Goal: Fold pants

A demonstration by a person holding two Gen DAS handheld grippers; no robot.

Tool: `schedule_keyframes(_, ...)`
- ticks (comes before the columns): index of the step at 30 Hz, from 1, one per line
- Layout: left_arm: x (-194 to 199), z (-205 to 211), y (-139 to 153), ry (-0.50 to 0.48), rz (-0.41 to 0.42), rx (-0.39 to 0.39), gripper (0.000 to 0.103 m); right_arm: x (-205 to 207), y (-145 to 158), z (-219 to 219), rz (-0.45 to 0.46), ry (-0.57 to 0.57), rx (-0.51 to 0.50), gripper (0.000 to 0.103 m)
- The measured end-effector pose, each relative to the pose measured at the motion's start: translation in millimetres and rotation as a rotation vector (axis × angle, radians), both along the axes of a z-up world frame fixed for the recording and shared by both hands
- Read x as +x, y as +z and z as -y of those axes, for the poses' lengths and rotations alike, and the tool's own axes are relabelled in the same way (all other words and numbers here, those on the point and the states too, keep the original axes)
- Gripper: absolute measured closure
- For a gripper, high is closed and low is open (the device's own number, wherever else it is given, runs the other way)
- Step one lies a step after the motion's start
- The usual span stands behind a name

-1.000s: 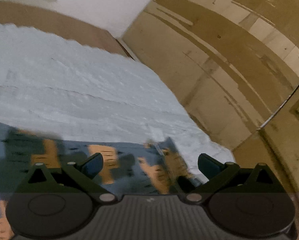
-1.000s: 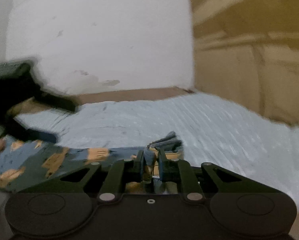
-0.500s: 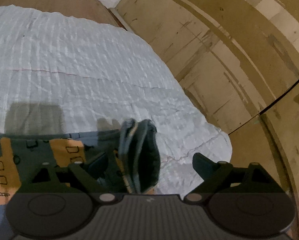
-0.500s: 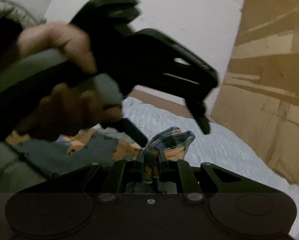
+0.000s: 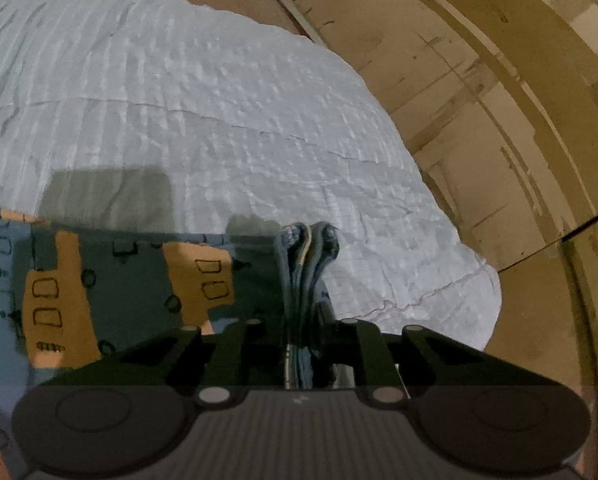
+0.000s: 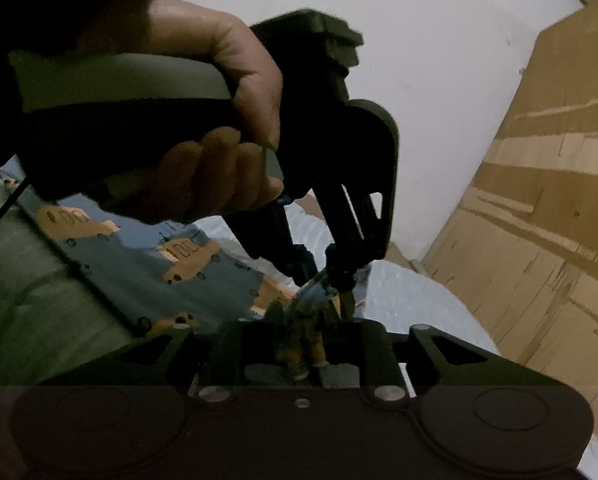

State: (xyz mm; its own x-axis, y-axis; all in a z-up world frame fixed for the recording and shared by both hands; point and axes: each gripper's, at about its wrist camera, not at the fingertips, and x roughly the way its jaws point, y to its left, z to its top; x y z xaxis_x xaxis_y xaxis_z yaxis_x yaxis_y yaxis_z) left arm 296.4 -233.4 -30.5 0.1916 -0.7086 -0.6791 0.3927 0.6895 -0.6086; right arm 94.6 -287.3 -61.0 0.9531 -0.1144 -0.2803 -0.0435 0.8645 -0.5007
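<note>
The blue-grey children's pants printed with orange vehicles (image 5: pixel 111 280) lie across the lower left of the left wrist view, spread on a pale blue-white textured sheet (image 5: pixel 219 112) that fills the upper left and centre of that frame. At the lower centre, the black left gripper (image 5: pixel 305 320) has its two fingers drawn close together, clamped on a bunched, layered edge of the pants; the gathered fabric stands up between the fingers and pokes out just beyond their tips. A grey shadow falls on the sheet above the cloth, left of centre. Brown cardboard panels (image 5: pixel 499 100) curve along the right side of the frame.

In the right wrist view, the black right gripper (image 6: pixel 303 344) at the lower centre is also clenched on a folded bundle of the same pants (image 6: pixel 147 264), with the cloth pinched between its fingers and rising a little above them. The rest of the garment stretches away toward the left middle of the frame. Directly above, the left gripper (image 6: pixel 323 270) points downward, its tips meeting the same raised bundle just past the right gripper's fingers. A bare hand (image 6: pixel 219 152) wraps its handle in the upper left. A white wall (image 6: pixel 419 60) fills the upper centre.
</note>
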Motion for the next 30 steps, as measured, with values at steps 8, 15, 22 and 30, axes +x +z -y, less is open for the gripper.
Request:
schedule_keyframes(8,3.0,-9.9,0.1,0.024,-0.047,-0.034,0.091,5.2,-13.0,-1.7,-0.017,-0.015,-0.058,0.059)
schedule_keyframes(15,-4.0,-21.0,13.9,0.046,-0.012,-0.021,0.091,5.2,-12.0,-7.5,0.002,-0.016,-0.055,0.082)
schedule_keyframes(22,-22.2,-57.5,42.8,0.075,0.149,0.081,0.091,-2.6,12.3,-24.5,0.037,0.049,0.029,0.088)
schedule_keyframes(30,-27.2,-115.4,38.8,0.125,0.166,0.138,0.091,-2.6,16.3,-68.0,0.000,0.178,0.084,0.089)
